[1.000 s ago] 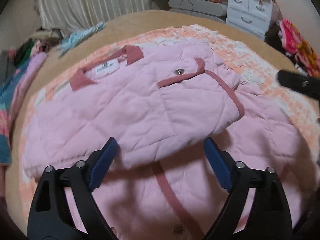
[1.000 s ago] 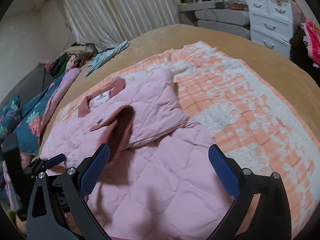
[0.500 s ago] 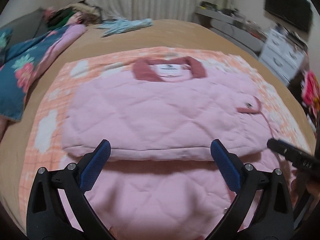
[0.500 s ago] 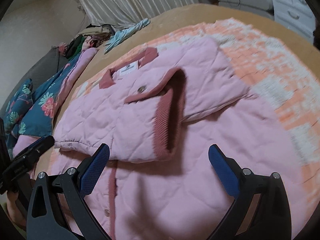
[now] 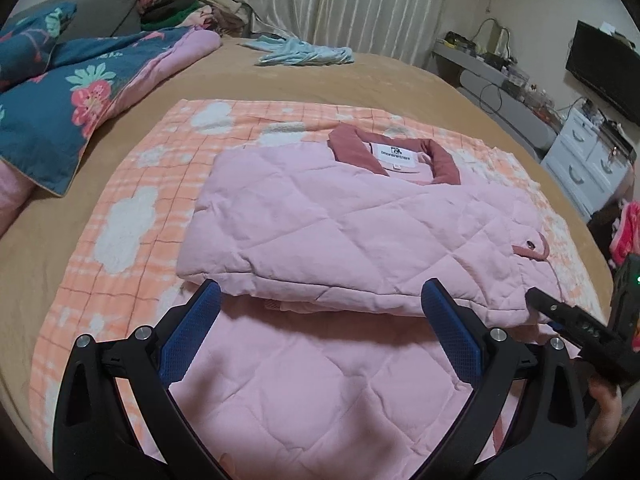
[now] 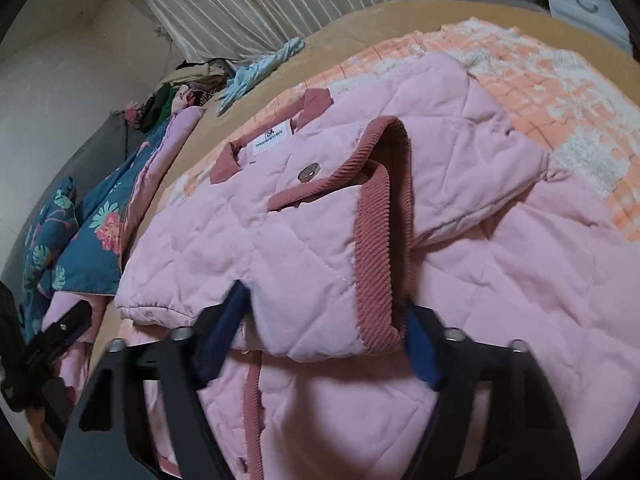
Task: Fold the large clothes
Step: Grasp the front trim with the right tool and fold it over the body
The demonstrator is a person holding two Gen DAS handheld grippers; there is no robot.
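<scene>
Nearest in, the right gripper (image 6: 324,320) is working at the folded edge of the pink quilted jacket (image 6: 304,248), and its jaws have just been closing: the blue pads (image 6: 228,320) are sitting on either side of the doubled-over flap with its ribbed rose trim (image 6: 380,260), the cloth bunching between them, though whether they are pressing firmly yet I cannot tell. Over on the other side, the left gripper (image 5: 320,332) is hanging just above the jacket (image 5: 352,240) with its jaws spread wide and gripping nothing, the lower layer of the garment lying flat beneath them. At the right edge of that view, the other gripper's black finger (image 5: 568,320) is poking in at the fold's corner. The jacket is lying folded across itself on the orange checked blanket (image 5: 132,216), collar and white label (image 5: 394,157) pointing away. Beyond that, the tan bedspread (image 5: 360,80) is stretching back to a floral duvet (image 5: 60,104), a pale blue garment (image 5: 304,54) and the curtains (image 5: 360,4).
</scene>
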